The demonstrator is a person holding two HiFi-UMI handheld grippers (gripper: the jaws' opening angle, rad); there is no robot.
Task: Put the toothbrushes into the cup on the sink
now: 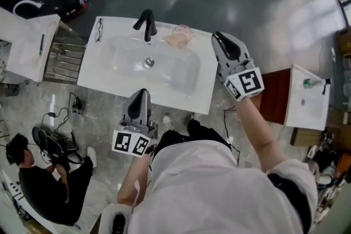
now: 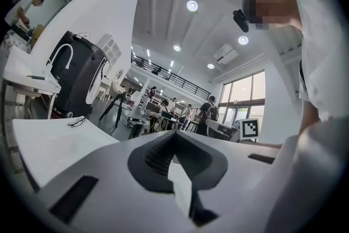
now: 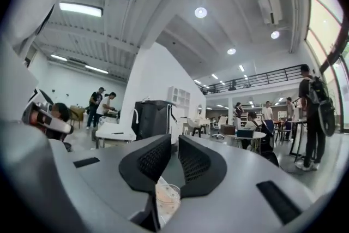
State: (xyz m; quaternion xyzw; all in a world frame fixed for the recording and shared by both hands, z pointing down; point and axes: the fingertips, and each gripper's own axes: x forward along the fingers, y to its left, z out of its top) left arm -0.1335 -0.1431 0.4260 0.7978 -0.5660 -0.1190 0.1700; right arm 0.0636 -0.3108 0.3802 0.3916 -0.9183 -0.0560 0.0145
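The white sink (image 1: 98,71) fills the middle of the head view, with a black faucet (image 1: 146,23) at its back edge. A clear, pink-tinted cup (image 1: 181,35) stands on the sink's back rim, right of the faucet. I cannot make out any toothbrush. My right gripper (image 1: 218,36) hovers just right of the cup, above the sink's right corner; its jaws are all but together with nothing between them, and the cup (image 3: 165,197) shows below them. My left gripper (image 1: 141,93) hangs over the sink's near edge, pads meeting at the tip, empty.
A pair of glasses (image 1: 99,30) lies on the sink's back left corner. A second white basin (image 1: 27,44) and a metal rack (image 1: 63,57) stand to the left, another white unit (image 1: 310,96) to the right. A person (image 1: 38,172) sits on the floor at lower left among cables.
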